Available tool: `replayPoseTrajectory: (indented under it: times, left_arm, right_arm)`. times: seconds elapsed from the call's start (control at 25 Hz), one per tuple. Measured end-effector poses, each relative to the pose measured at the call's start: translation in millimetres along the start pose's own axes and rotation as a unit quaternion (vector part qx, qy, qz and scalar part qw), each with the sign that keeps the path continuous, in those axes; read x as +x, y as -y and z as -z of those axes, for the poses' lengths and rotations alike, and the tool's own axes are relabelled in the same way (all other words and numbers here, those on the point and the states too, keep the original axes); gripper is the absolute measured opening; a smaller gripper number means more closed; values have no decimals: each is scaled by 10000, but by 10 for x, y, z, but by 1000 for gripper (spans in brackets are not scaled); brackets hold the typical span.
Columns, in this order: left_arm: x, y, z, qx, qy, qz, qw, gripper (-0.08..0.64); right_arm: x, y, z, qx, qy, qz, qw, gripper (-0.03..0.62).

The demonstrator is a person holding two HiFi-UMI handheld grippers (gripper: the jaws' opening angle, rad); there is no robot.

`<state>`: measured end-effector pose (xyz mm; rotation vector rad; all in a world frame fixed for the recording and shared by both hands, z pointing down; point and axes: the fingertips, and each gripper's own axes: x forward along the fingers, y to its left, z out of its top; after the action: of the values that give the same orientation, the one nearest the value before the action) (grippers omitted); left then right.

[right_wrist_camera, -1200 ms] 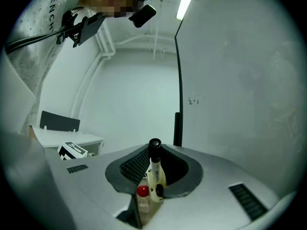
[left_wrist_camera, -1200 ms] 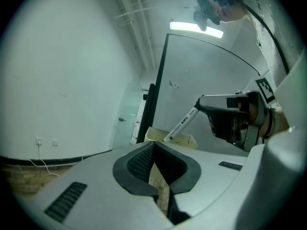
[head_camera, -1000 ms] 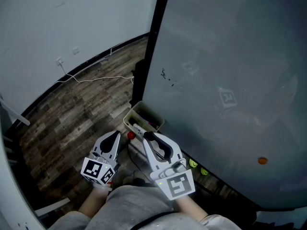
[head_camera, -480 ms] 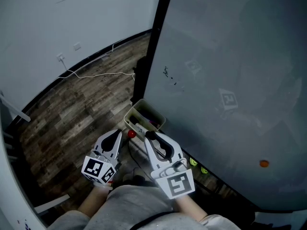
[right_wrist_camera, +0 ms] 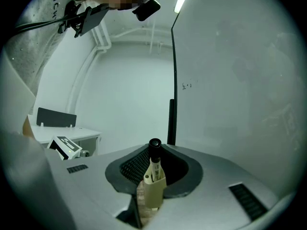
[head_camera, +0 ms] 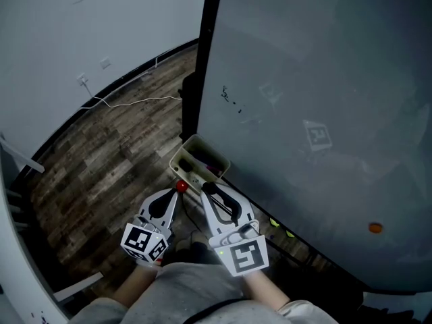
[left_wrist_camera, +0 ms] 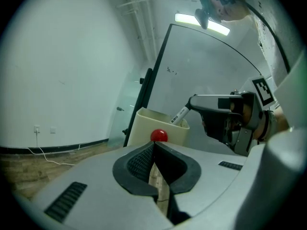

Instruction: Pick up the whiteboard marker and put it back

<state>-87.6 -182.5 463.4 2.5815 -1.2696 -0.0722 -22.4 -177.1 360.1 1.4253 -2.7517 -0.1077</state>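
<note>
Right gripper (right_wrist_camera: 154,153): my jaws clamped on whiteboard marker (right_wrist_camera: 154,169), its end at the beige holder (head_camera: 181,156). Left gripper (left_wrist_camera: 153,150): jaws pressed together, empty. Status: pickup done; release into holder seemingly outstanding.

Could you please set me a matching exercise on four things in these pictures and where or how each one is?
Things:
1 whiteboard marker
2 left gripper
3 red ball
4 orange dot

Places or states:
a on the whiteboard
b shut, nothing in it
c clamped in the right gripper
d just in front of the beige box

Pairs: 1-c, 2-b, 3-d, 4-a
</note>
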Motion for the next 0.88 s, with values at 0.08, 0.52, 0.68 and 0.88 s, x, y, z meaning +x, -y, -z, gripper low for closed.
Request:
replayPoseTrajectory:
  times: [0.08, 0.52, 0.68, 0.88]
  left_arm:
    - [26, 70, 82, -48, -116, 75, 9999, 15]
    - [183, 453, 343, -99, -362, 690, 9969, 15]
    - [222, 523, 365, -123, -404, 780, 9961, 15]
    - [267, 602, 373, -130, -451, 856, 9952, 15]
  right_arm:
    - [2, 15, 26, 4, 4, 32, 10000, 78]
    - [1, 40, 173, 50, 8, 154, 9999, 78]
    - [-5, 47, 219, 50, -10, 171, 9998, 78]
    - [-4, 75, 233, 102, 25, 230, 9997, 78]
